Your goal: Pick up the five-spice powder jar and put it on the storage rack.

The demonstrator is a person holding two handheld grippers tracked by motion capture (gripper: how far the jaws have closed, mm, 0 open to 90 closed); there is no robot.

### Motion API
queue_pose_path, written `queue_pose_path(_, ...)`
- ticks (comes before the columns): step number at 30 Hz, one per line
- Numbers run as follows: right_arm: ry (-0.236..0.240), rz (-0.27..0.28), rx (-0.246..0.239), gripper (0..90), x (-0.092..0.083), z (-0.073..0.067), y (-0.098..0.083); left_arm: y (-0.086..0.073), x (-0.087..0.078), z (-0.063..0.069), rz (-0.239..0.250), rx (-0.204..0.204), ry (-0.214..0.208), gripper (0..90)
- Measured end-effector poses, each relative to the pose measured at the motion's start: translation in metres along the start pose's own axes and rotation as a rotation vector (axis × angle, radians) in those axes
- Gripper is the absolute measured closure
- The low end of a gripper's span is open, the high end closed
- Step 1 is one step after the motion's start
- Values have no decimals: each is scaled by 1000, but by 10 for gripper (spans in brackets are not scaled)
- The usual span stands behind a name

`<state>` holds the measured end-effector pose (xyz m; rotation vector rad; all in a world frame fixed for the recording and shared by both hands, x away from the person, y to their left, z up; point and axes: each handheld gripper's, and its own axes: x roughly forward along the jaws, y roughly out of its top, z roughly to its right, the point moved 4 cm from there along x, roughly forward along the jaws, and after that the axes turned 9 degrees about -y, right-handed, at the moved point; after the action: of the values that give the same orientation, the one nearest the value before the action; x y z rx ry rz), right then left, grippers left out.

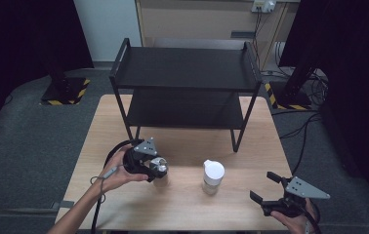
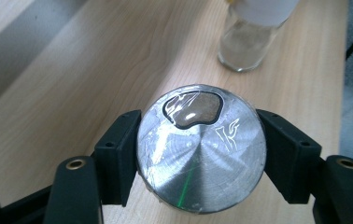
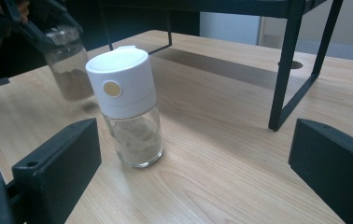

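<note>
Metal glints from the lid of the shaker jar (image 2: 201, 149) clamped between the left gripper's (image 1: 149, 165) jaws, the black pads pressing on either side of its round cap. Seen from the right gripper view, that jar (image 3: 68, 70) hangs clear of the wooden desk (image 1: 187, 204), with its shadow below it. Just beside it, toward the middle of the desk, stands a white-capped glass jar (image 1: 213, 177), upright and untouched. Near the desk's right front corner the right gripper (image 1: 266, 189) sits low with its jaws spread wide and nothing between them, aimed at the white-capped jar. Behind both jars stands a black two-tier rack (image 1: 187, 68), its legs planted on the desk's far half. Open boards lie between the rack's front legs and the jars, and along the front edge.
</note>
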<state>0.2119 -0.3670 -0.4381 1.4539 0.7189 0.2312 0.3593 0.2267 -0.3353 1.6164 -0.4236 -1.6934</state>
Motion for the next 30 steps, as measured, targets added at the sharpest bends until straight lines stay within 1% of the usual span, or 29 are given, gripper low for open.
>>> queue_pose_path(1, 0, 4, 0, 20, 0, 0, 0, 4, -4, 1, 2, 7, 0, 338)
queue_pose_path(2, 2, 5, -1, 20, 0, 0, 0, 11, -11, 4, 4, 20, 3, 338)
queue_pose_path(3, 2, 5, -1, 20, 0, 0, 0, 11, -11, 4, 4, 20, 3, 338)
queue_pose_path(4, 5, 4, -1, 19, 0, 0, 0, 17, -18, 5, 0, 25, -2, 338)
queue_pose_path(5, 5, 2, -2, 16, 0, 0, 0, 17, -18, 5, 0, 25, -2, 338)
queue_pose_path(6, 5, 2, -2, 16, 0, 0, 0, 21, -21, 6, 2, 24, -5, 338)
queue_pose_path(9, 6, 5, -2, 15, 1, 0, 0, 37, -34, 8, -23, 38, -13, 338)
queue_pose_path(10, 4, 5, -2, 15, 1, 0, 0, 45, -41, 8, -34, 43, -17, 338)
queue_pose_path(11, 4, 5, -3, 15, 1, 0, 0, 45, -41, 8, -34, 43, -17, 338)
queue_pose_path(12, 5, 4, -2, 15, 0, 0, 0, 54, -51, 8, -38, 44, -22, 338)
queue_pose_path(13, 5, 4, -2, 15, 0, 0, 0, 54, -51, 8, -38, 44, -22, 338)
queue_pose_path(15, 5, 2, -3, 15, 0, -1, 0, 62, -59, 9, -38, 49, -19, 338)
queue_pose_path(16, 3, 3, -2, 15, 0, 0, 0, 69, -67, 10, -38, 46, -13, 338)
queue_pose_path(17, 3, 3, -2, 15, 0, 0, 0, 69, -67, 10, -38, 46, -13, 338)
queue_pose_path(18, 4, 3, -1, 15, 0, 0, 0, 76, -75, 10, -36, 43, -8, 338)
queue_pose_path(19, 4, 3, -1, 15, 0, 0, 0, 76, -75, 10, -36, 43, -8, 338)
queue_pose_path(23, 5, -2, -4, 15, 2, -1, 0, 85, -89, 9, -23, 34, -10, 338)
queue_pose_path(25, 5, -1, -3, 15, 2, -1, 0, 91, -94, 9, -27, 33, -11, 338)
queue_pose_path(28, 4, -2, -1, 15, 2, 0, 0, 105, -107, 12, -41, 43, -4, 338)
queue_pose_path(30, 4, -3, 0, 15, 2, -1, 0, 114, -116, 12, -37, 44, -6, 338)
